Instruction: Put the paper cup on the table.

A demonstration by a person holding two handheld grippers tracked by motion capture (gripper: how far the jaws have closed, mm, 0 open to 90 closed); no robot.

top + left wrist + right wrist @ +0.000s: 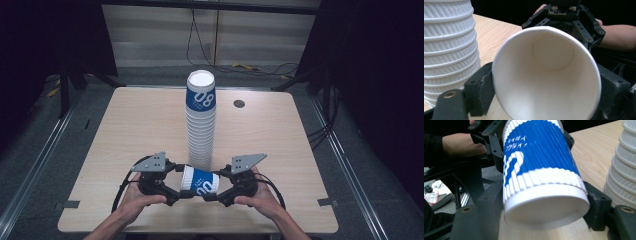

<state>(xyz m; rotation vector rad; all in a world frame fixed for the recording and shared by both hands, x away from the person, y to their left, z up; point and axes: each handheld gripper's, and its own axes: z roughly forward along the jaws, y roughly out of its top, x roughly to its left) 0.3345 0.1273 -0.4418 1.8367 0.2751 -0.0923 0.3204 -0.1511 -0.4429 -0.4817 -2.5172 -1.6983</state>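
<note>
You are holding cup [199, 181] sideways near tall stack [201, 120]: left gripper [176, 191] grasping rim end, right gripper [214, 192] clamping base end for handover.

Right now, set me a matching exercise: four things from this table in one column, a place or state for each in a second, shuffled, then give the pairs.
Things:
1. tall stack of paper cups
2. single blue-and-white paper cup
3. left hand-held gripper
4. round black grommet

Places or states:
A. jaws at the cup's open rim end
B. set into the tabletop, far right of the stack
C. lying sideways between both grippers
D. standing upright mid-table

Pairs: 1-D, 2-C, 3-A, 4-B
</note>
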